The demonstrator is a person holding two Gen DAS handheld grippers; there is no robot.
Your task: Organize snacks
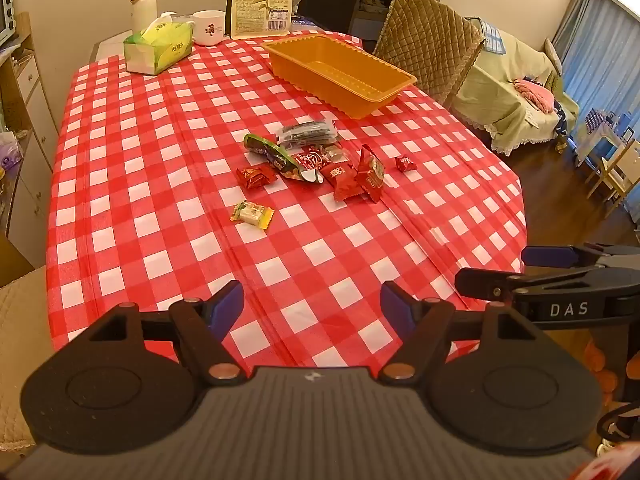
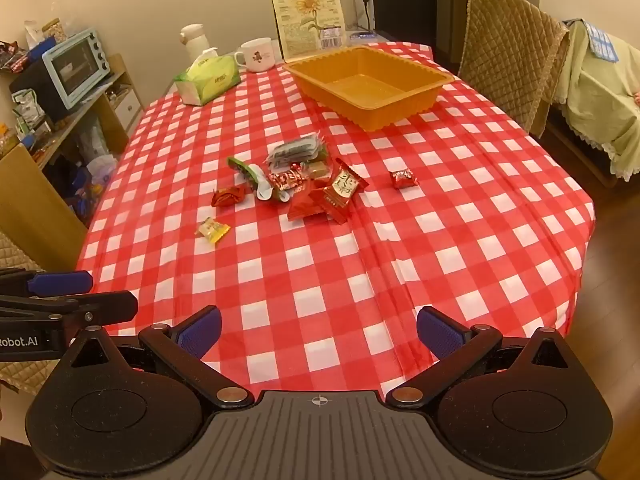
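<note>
My left gripper (image 1: 312, 304) hangs over near table edge, jaws wide, nothing btwn them. My right gripper (image 2: 319, 332) same, jaws spread even wider, empty. Snack pile (image 1: 320, 162) sits mid-table on red/white check tablecloth (image 1: 160, 240): mostly red foil wrappers, one long green pack (image 1: 276, 156), dark clear-wrapped pack (image 1: 306, 134) at far side. Loose pcs: small red candy (image 1: 406, 163) just right of pile, red one (image 1: 255, 178) just left, yellow-white candy (image 1: 252, 213) near-left, apart. Orange tray (image 1: 304, 46) far right, nothing in it.
</note>
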